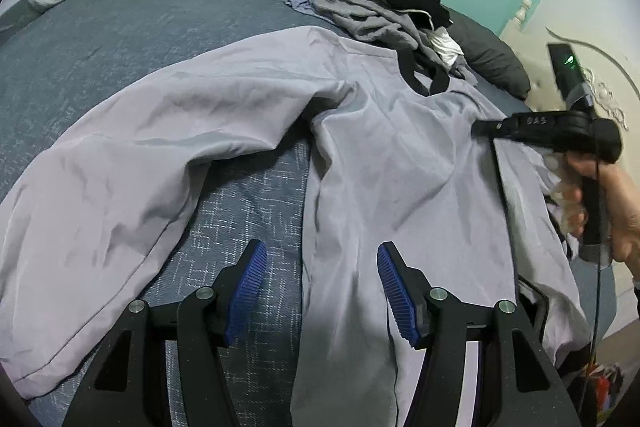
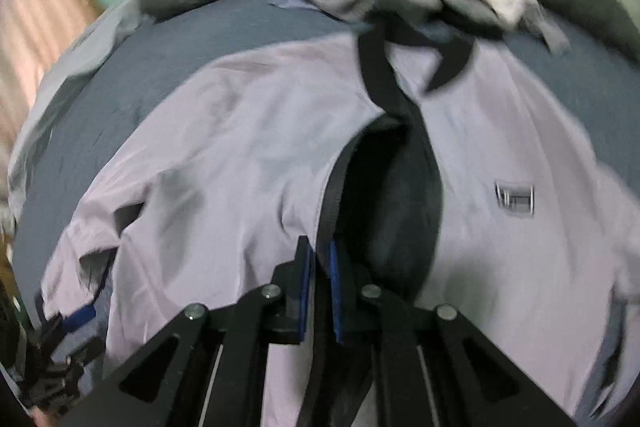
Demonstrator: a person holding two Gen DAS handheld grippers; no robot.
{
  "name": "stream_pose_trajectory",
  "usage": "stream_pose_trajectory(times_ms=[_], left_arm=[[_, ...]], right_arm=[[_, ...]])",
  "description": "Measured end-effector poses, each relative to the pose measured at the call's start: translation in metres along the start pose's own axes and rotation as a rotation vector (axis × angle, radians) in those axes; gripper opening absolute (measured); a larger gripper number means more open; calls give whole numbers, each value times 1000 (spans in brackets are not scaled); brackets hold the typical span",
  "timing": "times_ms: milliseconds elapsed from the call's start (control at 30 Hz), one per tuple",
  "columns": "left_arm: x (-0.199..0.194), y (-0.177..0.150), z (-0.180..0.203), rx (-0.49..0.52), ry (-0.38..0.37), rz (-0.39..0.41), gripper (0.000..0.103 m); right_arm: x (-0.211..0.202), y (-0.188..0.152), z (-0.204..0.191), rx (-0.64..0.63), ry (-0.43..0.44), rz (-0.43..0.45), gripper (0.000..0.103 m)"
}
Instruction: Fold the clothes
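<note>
Blue bedspread (image 1: 120,39) carries lilac jacket (image 1: 380,163), spread front-up, zip open. Left gripper (image 1: 322,287) gapes wide, holding nothing; right gripper (image 2: 319,291) nearly closed on the zip edge (image 2: 329,203). Risk: slick fabric slips out, placket bunches.

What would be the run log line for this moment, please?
left tongs: open over jacket | right tongs: shut on jacket zipper edge | fold: not yet done

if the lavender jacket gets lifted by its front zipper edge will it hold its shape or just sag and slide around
Probably sag: the lavender jacket lies in soft wrinkles, its sleeve draped loosely over the blue bedspread. The faint sheen suggests thin, fairly slippery fabric, so it may slide. The right gripper is shut on the zipper edge; one pinch point likely lets the rest hang.
</note>
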State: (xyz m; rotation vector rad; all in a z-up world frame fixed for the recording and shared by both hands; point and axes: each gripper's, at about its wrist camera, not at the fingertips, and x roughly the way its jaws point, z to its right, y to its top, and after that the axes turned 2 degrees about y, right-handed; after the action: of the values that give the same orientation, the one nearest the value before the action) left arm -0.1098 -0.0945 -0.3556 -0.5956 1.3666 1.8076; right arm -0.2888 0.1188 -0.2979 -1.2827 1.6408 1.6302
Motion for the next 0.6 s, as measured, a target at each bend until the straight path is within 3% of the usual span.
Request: stream_pose_trajectory(times_ms=[233,600], left_arm=[[-4,1,-5,-9,-8,9,62],[1,1,-9,-17,-13,-9,62]], right_arm=[[-37,30,-10,-72,-71,74,8],[30,-6,69,165,-80,-164,9]])
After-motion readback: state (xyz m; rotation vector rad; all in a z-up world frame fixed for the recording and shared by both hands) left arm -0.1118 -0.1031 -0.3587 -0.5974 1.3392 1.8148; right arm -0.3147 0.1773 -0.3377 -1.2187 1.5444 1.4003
